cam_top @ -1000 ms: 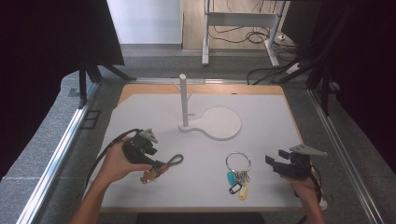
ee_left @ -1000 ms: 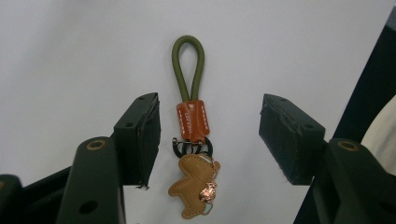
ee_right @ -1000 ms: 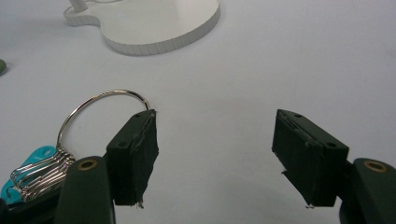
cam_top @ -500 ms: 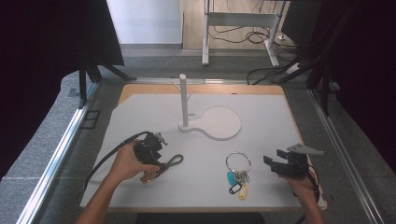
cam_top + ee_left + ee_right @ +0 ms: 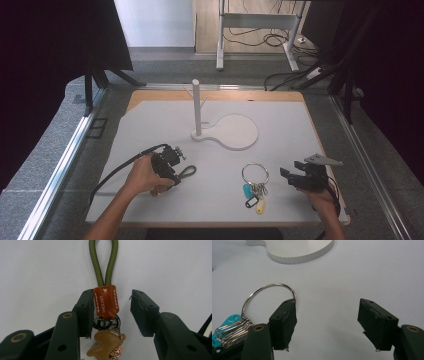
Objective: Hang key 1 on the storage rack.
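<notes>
Left gripper [image 5: 110,312]: fingers have just been closing around the orange leather tab [image 5: 106,302] of the green cord keychain [image 5: 184,172] lying on the surface [image 5: 150,125]; one touches, the other is apart.
Right gripper [image 5: 328,323]: fingers spread, empty, beside the key ring [image 5: 268,296].
Risk: the uneven squeeze may nudge the tab sideways, leaving a weak pinch.

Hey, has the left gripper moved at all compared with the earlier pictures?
Yes. In the high view the left gripper has slid toward the near table edge, away from the white stand, its jaws closing around the green cord keychain.
</notes>
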The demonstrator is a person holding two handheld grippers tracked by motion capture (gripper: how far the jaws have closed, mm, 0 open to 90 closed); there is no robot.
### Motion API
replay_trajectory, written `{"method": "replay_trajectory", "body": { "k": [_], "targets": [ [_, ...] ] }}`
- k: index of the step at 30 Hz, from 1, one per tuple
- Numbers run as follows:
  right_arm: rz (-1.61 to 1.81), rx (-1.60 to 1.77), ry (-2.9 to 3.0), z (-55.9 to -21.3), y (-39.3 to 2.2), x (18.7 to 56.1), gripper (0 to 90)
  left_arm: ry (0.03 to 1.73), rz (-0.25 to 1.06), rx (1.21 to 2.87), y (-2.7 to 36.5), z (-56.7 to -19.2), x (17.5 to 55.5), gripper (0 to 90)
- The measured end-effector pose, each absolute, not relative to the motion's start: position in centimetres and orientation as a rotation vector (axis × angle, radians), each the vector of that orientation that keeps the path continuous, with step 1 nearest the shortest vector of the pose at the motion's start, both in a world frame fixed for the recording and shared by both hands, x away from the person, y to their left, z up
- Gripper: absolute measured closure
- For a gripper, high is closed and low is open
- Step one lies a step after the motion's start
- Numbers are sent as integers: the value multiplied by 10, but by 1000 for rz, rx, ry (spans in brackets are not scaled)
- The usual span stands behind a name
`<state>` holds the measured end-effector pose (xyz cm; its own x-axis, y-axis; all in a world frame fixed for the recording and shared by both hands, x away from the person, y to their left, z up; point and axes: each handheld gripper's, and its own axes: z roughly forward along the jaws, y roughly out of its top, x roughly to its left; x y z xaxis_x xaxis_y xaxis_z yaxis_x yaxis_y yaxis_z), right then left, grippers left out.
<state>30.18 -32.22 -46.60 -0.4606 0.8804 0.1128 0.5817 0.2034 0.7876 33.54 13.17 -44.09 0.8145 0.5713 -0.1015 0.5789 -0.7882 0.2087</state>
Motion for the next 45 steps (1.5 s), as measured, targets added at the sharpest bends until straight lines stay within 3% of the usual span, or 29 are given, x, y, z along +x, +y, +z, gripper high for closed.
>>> {"method": "replay_trajectory", "body": {
  "k": [31,45],
  "targets": [
    [1126,1371,2101,-464,-324,301,318,898,24,2850,125,-456,336,668],
    [1123,1376,2100,-466,-325,302,319,899,-7,2649,149,-422,334,670]
  ]
}}
